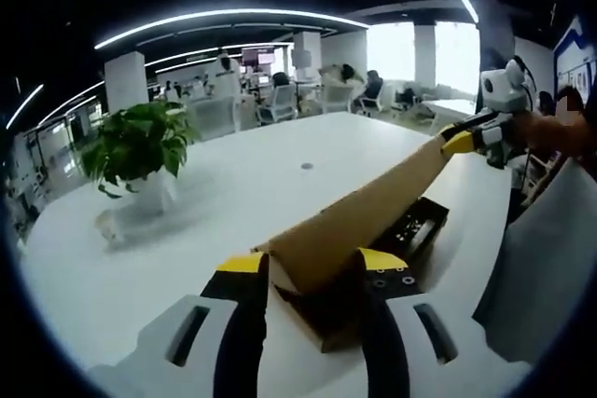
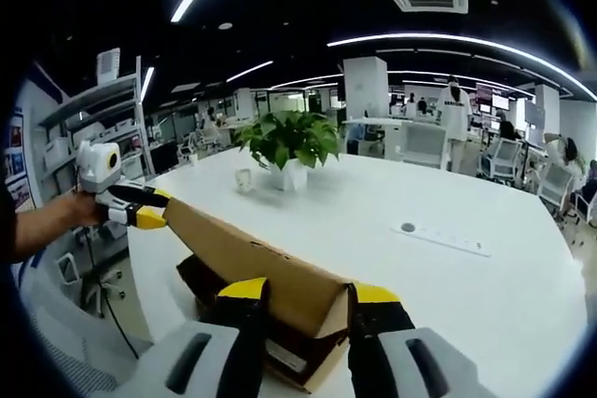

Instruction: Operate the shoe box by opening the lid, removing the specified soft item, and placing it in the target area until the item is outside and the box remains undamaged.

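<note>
Both grippers, left gripper (image 1: 312, 272) and right gripper (image 2: 303, 297), clamp opposite ends of the raised lid (image 1: 373, 212) over the shoe box (image 1: 410, 230). A potted plant (image 1: 138, 151) stands at ten o'clock on the white table (image 1: 242, 184), well apart.

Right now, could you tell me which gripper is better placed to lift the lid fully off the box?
Neither clearly: the left gripper and right gripper each clamp one end of the lid, raised over the box, so probably both together.

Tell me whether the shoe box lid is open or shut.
Open: the lid is raised off the box, one gripper at each end.
</note>
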The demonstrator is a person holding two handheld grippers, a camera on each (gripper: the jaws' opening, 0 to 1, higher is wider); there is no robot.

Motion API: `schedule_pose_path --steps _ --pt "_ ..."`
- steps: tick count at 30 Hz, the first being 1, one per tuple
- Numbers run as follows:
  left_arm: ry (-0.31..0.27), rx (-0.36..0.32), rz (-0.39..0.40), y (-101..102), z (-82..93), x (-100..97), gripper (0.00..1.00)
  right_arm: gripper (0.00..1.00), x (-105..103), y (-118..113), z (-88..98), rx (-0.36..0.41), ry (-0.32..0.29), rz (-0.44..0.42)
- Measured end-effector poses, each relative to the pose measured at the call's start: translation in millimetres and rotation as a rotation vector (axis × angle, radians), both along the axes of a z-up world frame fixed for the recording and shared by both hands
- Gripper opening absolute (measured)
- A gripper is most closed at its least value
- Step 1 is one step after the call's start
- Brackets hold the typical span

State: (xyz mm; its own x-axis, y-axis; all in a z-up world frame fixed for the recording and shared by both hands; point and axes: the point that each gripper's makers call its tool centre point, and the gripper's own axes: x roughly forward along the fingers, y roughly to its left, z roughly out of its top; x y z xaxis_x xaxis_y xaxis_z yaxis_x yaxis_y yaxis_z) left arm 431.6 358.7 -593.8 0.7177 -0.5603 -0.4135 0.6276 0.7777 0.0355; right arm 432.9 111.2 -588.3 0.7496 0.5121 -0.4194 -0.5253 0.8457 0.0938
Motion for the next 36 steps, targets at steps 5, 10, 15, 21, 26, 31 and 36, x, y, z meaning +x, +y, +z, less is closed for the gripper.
schedule_pose_path --steps 5,10,15,21,26,31,36 --pt "-0.001 0.009 0.007 2 -2.3 1.2 0.37 0.28 4 0 3.7 0.001 -0.008 -0.002" --pt "-0.011 0.022 0.012 0 -1.9 5.8 0.34 0.25 8 0 5.9 -0.012 -0.021 0.000" --pt "-0.022 0.032 0.032 0 1.4 12.9 0.33 0.25 12 -1 8.8 0.000 -0.027 -0.006" --pt "-0.024 0.011 0.052 2 8.6 20.9 0.32 0.24 16 -2 20.0 -0.038 -0.123 0.017" --pt "-0.028 0.006 0.061 2 11.7 27.8 0.30 0.26 12 -5 23.4 -0.026 -0.142 0.022" --pt "-0.032 -0.012 0.072 3 16.6 35.3 0.28 0.26 12 -11 18.2 -0.042 -0.140 0.015" --pt "-0.033 -0.016 0.077 3 19.7 40.2 0.27 0.24 16 -16 5.6 -0.073 -0.125 0.008"
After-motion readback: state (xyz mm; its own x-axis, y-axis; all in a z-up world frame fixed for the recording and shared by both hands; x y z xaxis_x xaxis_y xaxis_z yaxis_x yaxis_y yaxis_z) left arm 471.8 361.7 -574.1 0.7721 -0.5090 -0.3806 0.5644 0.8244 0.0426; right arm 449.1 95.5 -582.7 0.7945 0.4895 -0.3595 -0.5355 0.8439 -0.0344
